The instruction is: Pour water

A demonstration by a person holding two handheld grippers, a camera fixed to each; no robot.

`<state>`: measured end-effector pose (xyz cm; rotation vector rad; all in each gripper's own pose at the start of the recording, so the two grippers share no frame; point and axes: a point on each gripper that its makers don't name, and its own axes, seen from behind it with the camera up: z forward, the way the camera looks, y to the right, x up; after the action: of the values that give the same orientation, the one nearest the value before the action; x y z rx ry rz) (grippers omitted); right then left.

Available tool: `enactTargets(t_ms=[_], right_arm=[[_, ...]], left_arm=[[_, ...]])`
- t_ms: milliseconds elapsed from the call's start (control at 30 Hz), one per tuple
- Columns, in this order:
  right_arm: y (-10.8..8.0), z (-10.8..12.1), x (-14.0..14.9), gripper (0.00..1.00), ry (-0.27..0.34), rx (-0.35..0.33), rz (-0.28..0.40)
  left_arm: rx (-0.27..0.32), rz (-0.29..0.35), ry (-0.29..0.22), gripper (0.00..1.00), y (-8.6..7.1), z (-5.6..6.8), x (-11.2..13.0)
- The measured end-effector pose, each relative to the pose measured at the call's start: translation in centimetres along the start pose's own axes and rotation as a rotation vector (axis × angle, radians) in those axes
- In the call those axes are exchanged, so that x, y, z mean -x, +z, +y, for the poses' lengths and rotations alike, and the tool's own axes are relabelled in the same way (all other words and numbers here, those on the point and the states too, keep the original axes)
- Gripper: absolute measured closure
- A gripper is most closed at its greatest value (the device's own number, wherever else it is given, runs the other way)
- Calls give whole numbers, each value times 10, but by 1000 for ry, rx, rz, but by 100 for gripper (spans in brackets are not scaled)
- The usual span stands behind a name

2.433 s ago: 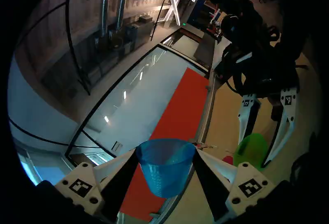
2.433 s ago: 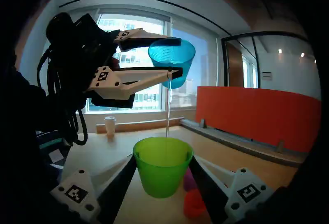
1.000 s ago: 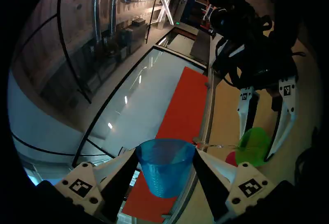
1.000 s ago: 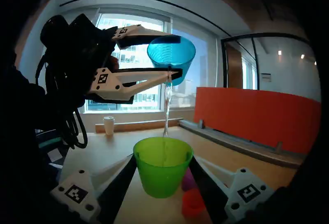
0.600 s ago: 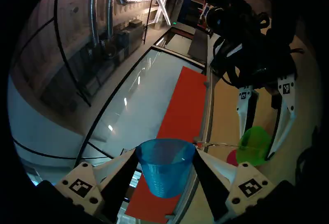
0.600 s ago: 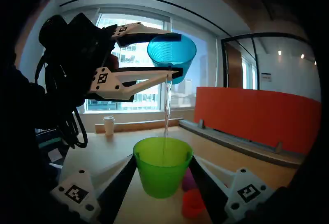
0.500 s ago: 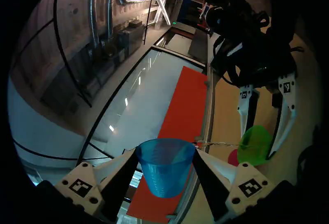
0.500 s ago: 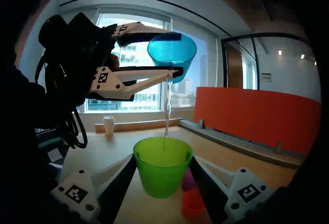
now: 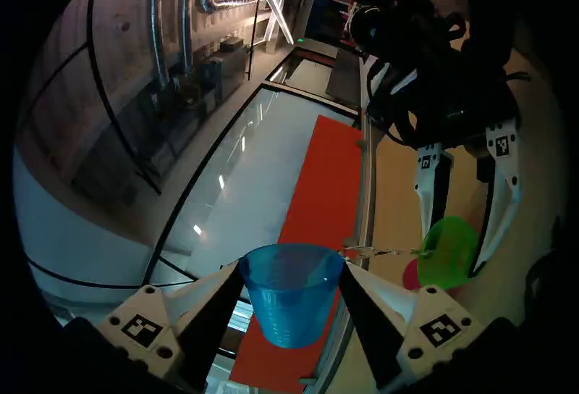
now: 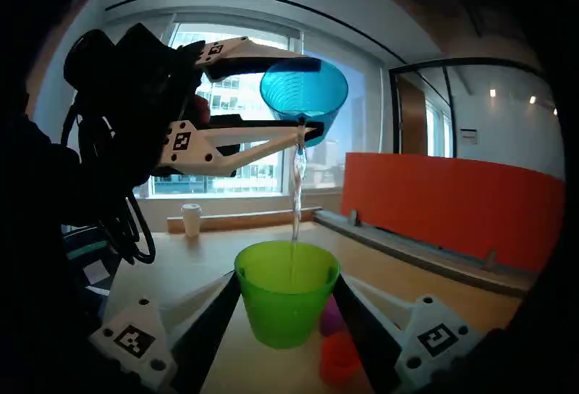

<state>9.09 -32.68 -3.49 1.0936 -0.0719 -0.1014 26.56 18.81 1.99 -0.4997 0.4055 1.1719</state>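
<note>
Bottom centre of right gripper view: right tool [image 10: 286, 282] clamped on upright green plastic cup [image 10: 287, 314], over pale wooden surface [image 10: 181, 271]. Thin water stream [image 10: 295, 198] dropping in. Upper centre: left tool [image 10: 317, 98] gripping tipped translucent blue plastic cup [image 10: 297, 90]. Mid-pour, seemingly; emptying and righting yet to come.

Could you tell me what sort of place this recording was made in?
Probably an office: a wide window looks onto city buildings, and a long wooden desk has an orange divider along its edge.
</note>
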Motion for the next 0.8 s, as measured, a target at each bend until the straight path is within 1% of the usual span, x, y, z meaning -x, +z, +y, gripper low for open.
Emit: enactTargets(t_ms=[300, 500, 800], right_arm=[[-1, 0, 0, 10, -1, 0, 1], [0, 0, -1, 10, -3, 1, 0], [0, 0, 0, 10, -3, 2, 1]], left_arm=[[-3, 3, 17, 12, 0, -1, -2], [-8, 0, 47, 12, 1, -4, -2], [-10, 0, 79, 12, 2, -3, -5]])
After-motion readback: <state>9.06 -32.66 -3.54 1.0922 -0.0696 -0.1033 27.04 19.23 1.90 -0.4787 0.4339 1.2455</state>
